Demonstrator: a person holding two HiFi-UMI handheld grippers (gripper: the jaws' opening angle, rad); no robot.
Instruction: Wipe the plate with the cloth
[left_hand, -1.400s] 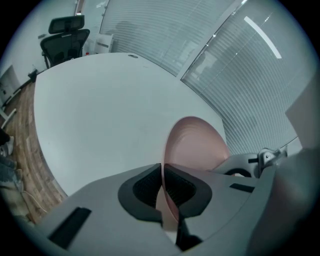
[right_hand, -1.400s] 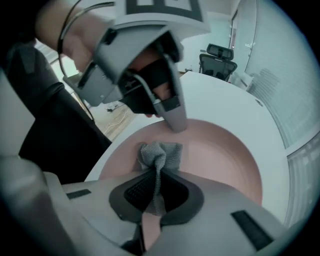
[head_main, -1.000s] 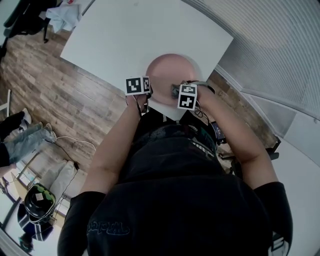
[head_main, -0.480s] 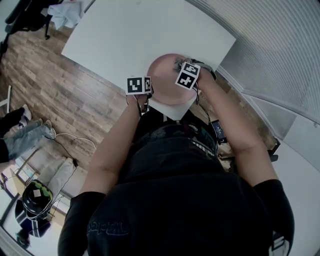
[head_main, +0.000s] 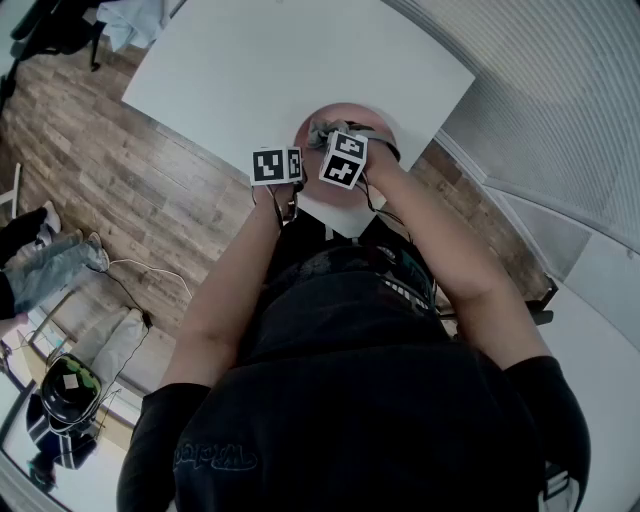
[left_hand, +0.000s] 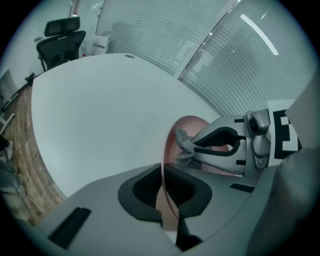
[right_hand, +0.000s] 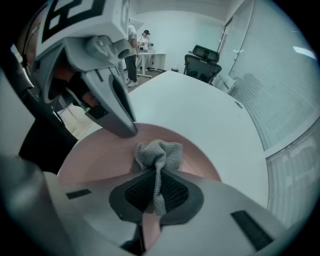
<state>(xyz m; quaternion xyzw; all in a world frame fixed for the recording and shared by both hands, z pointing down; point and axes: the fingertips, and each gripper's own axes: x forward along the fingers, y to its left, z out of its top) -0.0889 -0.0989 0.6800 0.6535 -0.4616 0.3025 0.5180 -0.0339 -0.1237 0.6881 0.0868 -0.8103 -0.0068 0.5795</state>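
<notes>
Two tongs: both clamped.
Left tongs (left_hand: 162, 172): closed on the near left rim of the round pink plate (right_hand: 100, 155).
Right tongs (right_hand: 157, 189): pinching the crumpled grey knitted cloth (right_hand: 159, 151), which rests on the plate.
Plate: at the near edge of the white table (head_main: 270, 70).

Plate (head_main: 352, 108) largely covered by right gripper (right_hand: 157, 190) in head view, cloth (right_hand: 159, 152) tail buried between its pads
</notes>
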